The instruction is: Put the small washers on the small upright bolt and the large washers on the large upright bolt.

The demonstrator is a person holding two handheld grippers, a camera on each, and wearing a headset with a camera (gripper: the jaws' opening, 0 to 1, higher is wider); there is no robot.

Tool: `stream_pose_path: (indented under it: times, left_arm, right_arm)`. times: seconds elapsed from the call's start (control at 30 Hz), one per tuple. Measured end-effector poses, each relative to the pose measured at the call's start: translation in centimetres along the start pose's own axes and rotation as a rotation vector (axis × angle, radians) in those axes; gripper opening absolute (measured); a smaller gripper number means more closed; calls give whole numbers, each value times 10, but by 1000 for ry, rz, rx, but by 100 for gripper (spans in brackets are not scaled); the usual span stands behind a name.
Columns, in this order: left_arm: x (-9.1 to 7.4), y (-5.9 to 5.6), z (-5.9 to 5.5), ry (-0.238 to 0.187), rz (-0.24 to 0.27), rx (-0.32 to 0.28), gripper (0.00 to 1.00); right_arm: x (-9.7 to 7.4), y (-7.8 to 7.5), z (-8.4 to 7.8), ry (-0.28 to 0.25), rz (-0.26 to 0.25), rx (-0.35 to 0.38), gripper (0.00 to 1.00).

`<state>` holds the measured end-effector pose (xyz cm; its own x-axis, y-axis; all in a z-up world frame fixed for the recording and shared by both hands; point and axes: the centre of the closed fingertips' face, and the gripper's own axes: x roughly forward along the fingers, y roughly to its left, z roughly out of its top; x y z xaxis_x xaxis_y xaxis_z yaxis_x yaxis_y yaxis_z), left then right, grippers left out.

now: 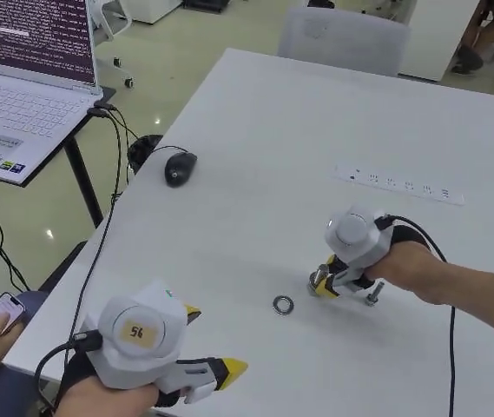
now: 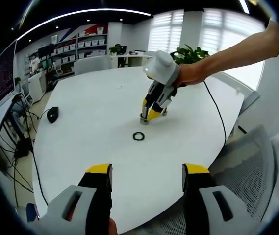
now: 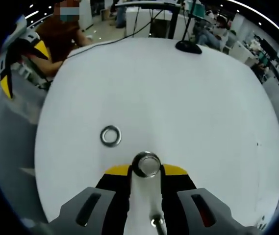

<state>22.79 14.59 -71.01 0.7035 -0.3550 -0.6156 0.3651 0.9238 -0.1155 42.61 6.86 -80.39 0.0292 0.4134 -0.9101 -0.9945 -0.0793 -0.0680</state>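
My right gripper (image 1: 325,285) is down at the table (image 1: 255,130), its jaws shut on a large metal washer (image 3: 146,164). That washer sits at the top of the large upright bolt (image 1: 319,278). The small upright bolt (image 1: 373,295) stands just behind the gripper, by the hand. One loose washer (image 1: 283,304) lies flat on the table a little to the left of the large bolt; it shows as a dark washer (image 2: 139,135) ahead of my left gripper (image 2: 147,176). That left gripper (image 1: 213,340) hovers open and empty near the table's front edge.
A black mouse (image 1: 180,167) lies at the table's left edge and a white power strip (image 1: 398,184) at the far right. An open laptop (image 1: 21,87) stands on a side stand to the left. A grey chair (image 1: 342,39) is behind the table.
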Motion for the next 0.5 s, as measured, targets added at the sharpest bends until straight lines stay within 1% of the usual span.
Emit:
stream_pose_path:
  times: [0.03,0.13,0.27,0.4,0.5]
  left_arm:
    - [0,0,0,1,0,0,57]
    - [0,0,0,2,0,1,57]
    - [0,0,0,4,-2,3,57]
    - [1,-1,0,3,-5,5,57]
    - [1,-2,1,3,-6,8,57]
  right_arm:
    - [1,0,1,-4,0,1,24]
    - [4,1,0,6,-3,-2,24]
    - [9,-2,-5,19,-6,17,24]
    - [9,-1,-5,15,-10,36,24]
    - [7,-1,-5,17,-18,29,24]
